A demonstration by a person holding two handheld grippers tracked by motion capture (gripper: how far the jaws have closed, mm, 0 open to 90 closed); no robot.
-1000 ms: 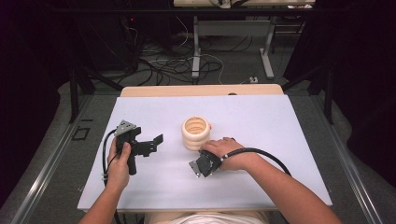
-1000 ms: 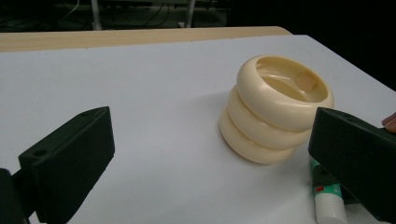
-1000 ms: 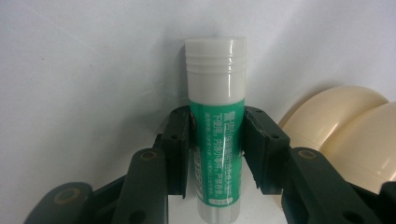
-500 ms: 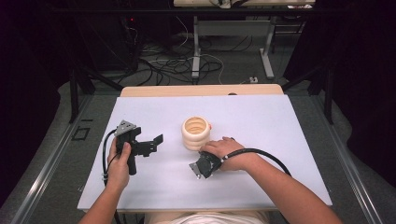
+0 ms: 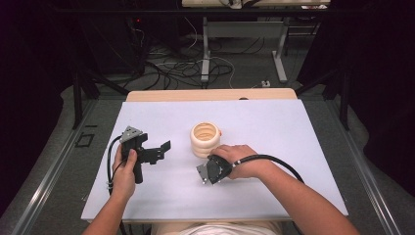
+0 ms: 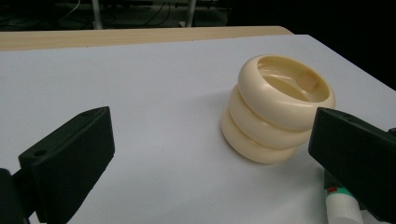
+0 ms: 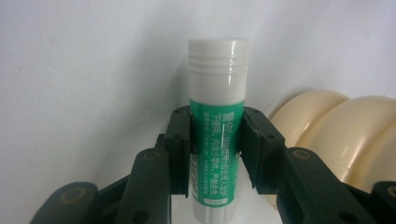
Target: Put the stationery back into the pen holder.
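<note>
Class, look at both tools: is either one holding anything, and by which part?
The right tool grips a green-and-white glue stick around its green labelled middle, with the white cap clear. The left tool is open and holds nothing.

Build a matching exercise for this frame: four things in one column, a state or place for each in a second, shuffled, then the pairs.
Things
1. left gripper
2. right gripper
3. glue stick
4. ribbed cream holder

States or places
A. stands open-topped on the white table
B. jaws apart, nothing between them
C. green label, white cap, clamped at mid-body
D. jaws closed on the green tube

Pairs: 1-B, 2-D, 3-C, 4-A
</note>
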